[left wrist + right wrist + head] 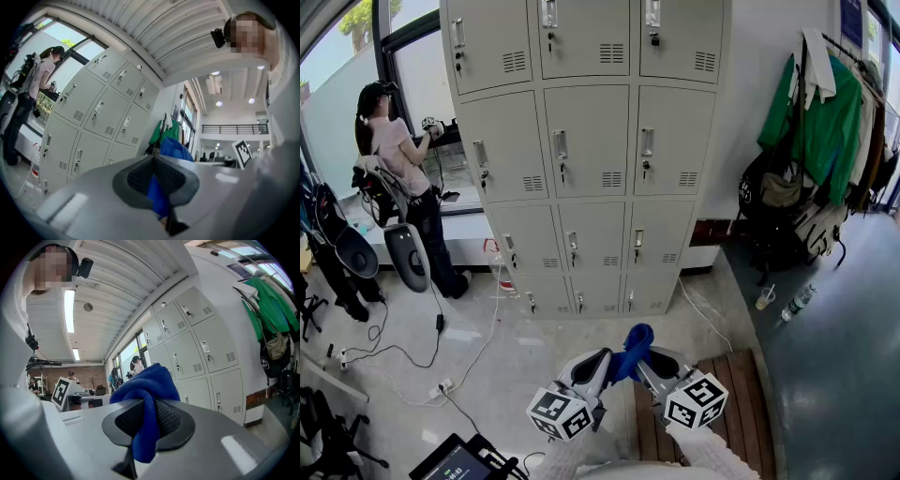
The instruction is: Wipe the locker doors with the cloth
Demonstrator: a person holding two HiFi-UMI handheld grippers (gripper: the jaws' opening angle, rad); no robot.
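Cloth (630, 349) is pinched between both claws: left claw (607, 362) shut on its lower fold, right claw (643, 364) shut on the bunch. The tips nearly meet. Its long axis runs up and forward, with the bunched end toward the lockers (591, 141), well apart from the doors. There is bare floor (544, 342) between the claws and the locker base. Cables (412, 361) and a person (398, 159) are to the left. Hung coats (814, 117) are to the right, and a slatted wooden board (741, 394) lies under the right claw.
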